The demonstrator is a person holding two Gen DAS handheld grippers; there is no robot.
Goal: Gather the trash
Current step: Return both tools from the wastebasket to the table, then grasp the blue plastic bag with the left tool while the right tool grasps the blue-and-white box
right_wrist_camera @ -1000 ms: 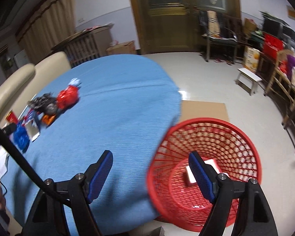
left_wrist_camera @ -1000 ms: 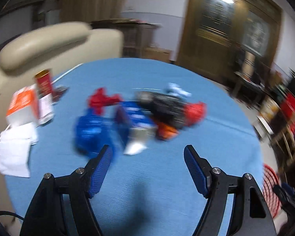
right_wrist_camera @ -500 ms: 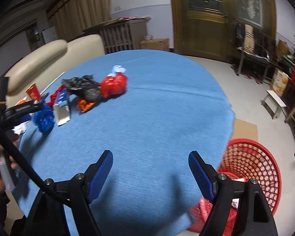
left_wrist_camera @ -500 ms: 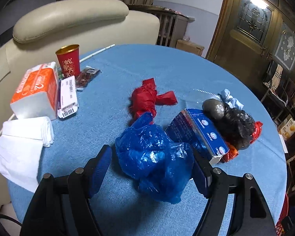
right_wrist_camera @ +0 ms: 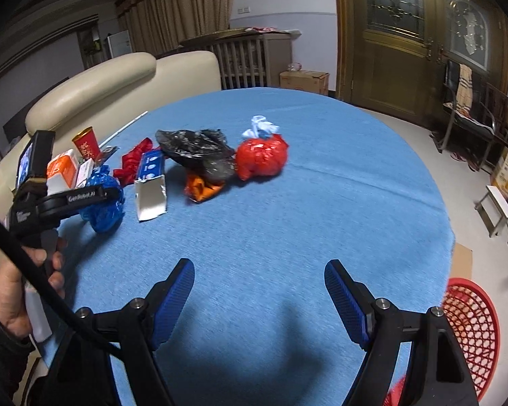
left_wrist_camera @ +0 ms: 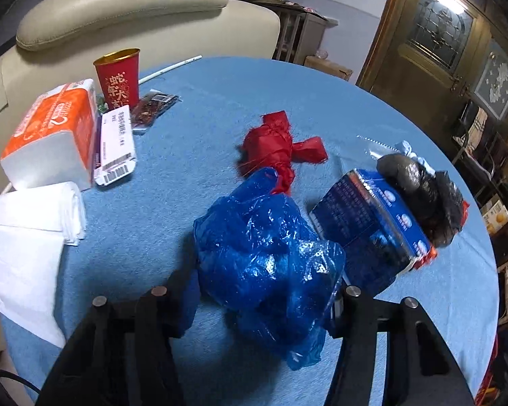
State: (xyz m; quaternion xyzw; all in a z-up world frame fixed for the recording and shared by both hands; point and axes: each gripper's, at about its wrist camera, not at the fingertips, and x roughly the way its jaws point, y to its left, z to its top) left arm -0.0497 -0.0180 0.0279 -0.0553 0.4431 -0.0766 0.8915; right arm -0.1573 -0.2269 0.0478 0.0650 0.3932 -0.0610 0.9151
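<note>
Left wrist view: left gripper (left_wrist_camera: 264,301) straddles the blue plastic bag (left_wrist_camera: 264,247) on the blue worktop (left_wrist_camera: 203,128); jaws closing w/ the bag between them, pad contact can't be told since the bag hides the tips. Just right of the bag lies a blue carton (left_wrist_camera: 372,223), touching a black bag (left_wrist_camera: 423,196). Behind the blue bag, a knotted red bag (left_wrist_camera: 277,145). At left: red paper cup (left_wrist_camera: 118,77) upright, contents not visible; orange tissue pack (left_wrist_camera: 50,135); white label box (left_wrist_camera: 115,145); folded white napkins (left_wrist_camera: 34,213). Cream sofa (left_wrist_camera: 125,17) behind the worktop, wooden glazed door (left_wrist_camera: 433,34) at right.

Right wrist view: right gripper (right_wrist_camera: 259,297) hangs over bare worktop, jaws wide, nothing in them. Only here: red mesh basket (right_wrist_camera: 470,324) on the floor at lower right, past the worktop edge; inside mostly hidden. Also only here: round red bag w/ a white-blue tie (right_wrist_camera: 260,155), orange wrapper (right_wrist_camera: 203,186) under the black bag, the carton's open white end, and a hand (right_wrist_camera: 13,291) holding the left gripper at the blue bag. Room: curtains, radiator cover, chairs and boxes at right.
</note>
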